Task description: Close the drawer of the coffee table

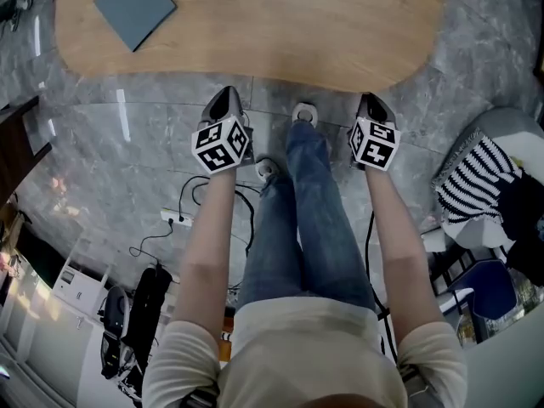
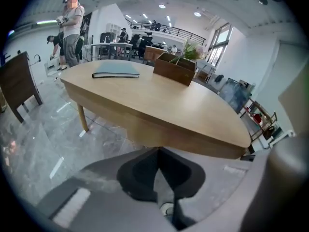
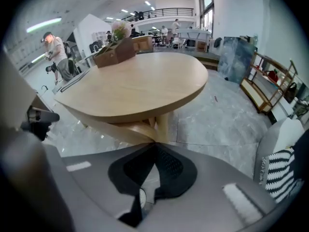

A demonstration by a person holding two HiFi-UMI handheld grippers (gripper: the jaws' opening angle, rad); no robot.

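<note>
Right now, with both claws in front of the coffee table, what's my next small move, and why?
Probably lower the left claw and right claw toward the near side of the coffee table and look before pushing. Both are shut, empty, short of its edge, and no drawer front sticks out in any view; it may already be closed.

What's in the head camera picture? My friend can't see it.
Looking straight down, a person holds the left gripper and the right gripper, both shut and empty, out toward the near edge of a light wooden table. A blue-grey book lies on the table; jeans-clad legs stand on grey stone floor.
</note>
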